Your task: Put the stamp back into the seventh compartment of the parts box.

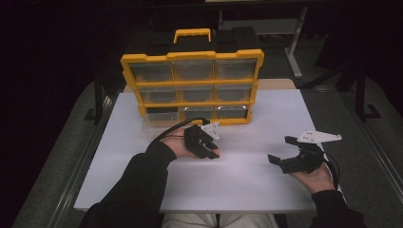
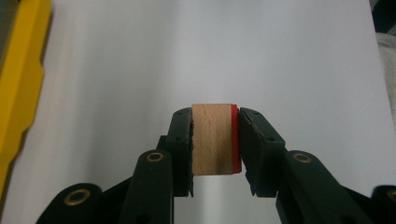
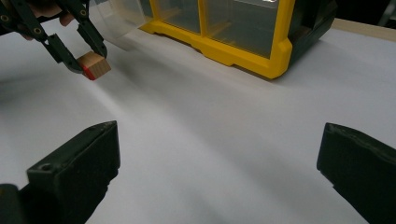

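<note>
A small wooden block (image 2: 213, 139) with a red face sits clamped between the jaws of my left gripper (image 2: 215, 144), held just above the white table. The same block (image 3: 95, 66) hangs under that gripper far off in the right gripper view. In the high view my left gripper (image 1: 207, 148) is near the table's middle, in front of the yellow drawer organizer (image 1: 192, 88). My right gripper (image 1: 281, 151) stands open over the right part of the table, nothing between its wide-spread jaws (image 3: 219, 163).
The yellow organizer with several clear drawers (image 3: 243, 28) stands at the back of the white tabletop (image 1: 237, 180). A bottom drawer (image 1: 163, 117) on its left looks pulled out. Dark floor and table legs surround the table.
</note>
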Demonstrator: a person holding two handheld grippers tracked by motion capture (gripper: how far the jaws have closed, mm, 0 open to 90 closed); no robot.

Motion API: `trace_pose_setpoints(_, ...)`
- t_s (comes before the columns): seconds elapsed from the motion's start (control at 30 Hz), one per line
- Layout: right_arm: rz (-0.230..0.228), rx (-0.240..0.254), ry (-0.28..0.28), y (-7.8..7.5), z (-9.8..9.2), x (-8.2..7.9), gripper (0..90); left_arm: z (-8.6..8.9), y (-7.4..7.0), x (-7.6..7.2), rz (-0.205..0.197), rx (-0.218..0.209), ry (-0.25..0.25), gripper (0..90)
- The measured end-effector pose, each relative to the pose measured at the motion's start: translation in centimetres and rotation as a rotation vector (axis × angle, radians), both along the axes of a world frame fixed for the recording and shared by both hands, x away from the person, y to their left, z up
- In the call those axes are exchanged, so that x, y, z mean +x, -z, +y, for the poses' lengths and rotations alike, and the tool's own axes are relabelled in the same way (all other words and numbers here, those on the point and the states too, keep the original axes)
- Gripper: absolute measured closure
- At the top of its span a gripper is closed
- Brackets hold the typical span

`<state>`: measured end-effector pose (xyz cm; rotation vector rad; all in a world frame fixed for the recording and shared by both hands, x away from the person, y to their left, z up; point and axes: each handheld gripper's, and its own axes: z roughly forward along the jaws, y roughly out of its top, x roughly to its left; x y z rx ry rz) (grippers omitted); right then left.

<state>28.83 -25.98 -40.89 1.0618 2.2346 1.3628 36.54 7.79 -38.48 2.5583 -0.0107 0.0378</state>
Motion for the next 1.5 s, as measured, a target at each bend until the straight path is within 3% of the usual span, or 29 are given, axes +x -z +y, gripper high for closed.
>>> trace_pose_setpoints(0.3, 0.002, -0.001, 0.000, 0.0, 0.0, 0.0, 0.0, 0.9, -1.1, 0.1, -0.022, -0.007, -0.019, 66.5)
trace_pose_setpoints(0.7, 0.006, -0.009, 0.002, 0.1, 0.1, 0.1, 0.0, 3.7, -3.0, 0.0, -0.061, -0.017, -0.061, 66.5)
trace_pose_setpoints(1.03, 0.010, -0.013, 0.002, 0.2, 0.1, 0.1, 0.0, 4.9, -3.9, 0.3, -0.073, 0.002, -0.080, 66.5)
trace_pose_setpoints(1.23, 0.010, -0.012, 0.003, 0.1, 0.1, 0.1, 0.0, 5.7, -4.7, 0.6, -0.083, -0.017, -0.101, 66.5)
trace_pose_setpoints(1.5, 0.010, -0.011, 0.004, 0.1, 0.1, 0.1, 0.0, 6.2, -4.9, 0.9, -0.090, -0.008, -0.115, 66.5)
